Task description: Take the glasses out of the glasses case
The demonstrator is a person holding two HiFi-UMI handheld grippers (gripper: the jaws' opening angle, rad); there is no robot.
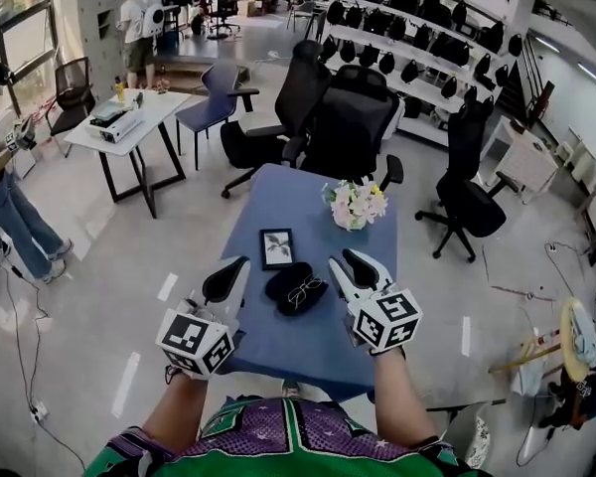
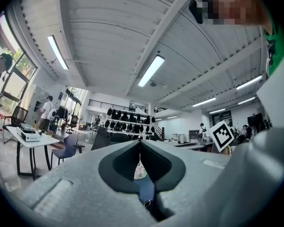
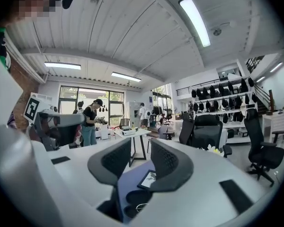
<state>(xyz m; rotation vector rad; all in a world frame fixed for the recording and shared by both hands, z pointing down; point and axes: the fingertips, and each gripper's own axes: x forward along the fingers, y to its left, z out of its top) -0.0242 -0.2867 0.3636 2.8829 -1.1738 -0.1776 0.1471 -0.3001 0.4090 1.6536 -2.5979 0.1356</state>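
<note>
Blue and mostly bare, the table (image 1: 308, 341) in front of me carries only a small picture frame (image 1: 277, 247), a bunch of pale flowers (image 1: 356, 204) at the far end, and the black glasses case (image 1: 281, 282) near my edge. Office chairs and a wall rack of dark bags fill the room beyond.

The case lies open and flat between my two tongs, and the glasses (image 1: 305, 292) rest on its right-hand half, lenses up. I cannot tell whether they sit down in the hollow or loose on top of it.

My left gripper (image 1: 239, 265) hangs just left of the case with its jaws brought together at the tips, nothing between them. I judge it is there to pin the case down if it slides.

My right gripper (image 1: 345, 258) stands just right of the case with its jaws apart and empty. Between them in the right gripper view I see only the table, the frame and the dark case low down. It is the nearer tool to the glasses, so I reckon it is spread ready to take the thin frame. Neither tool touches the case or the glasses, so the lift-out is not yet done.
</note>
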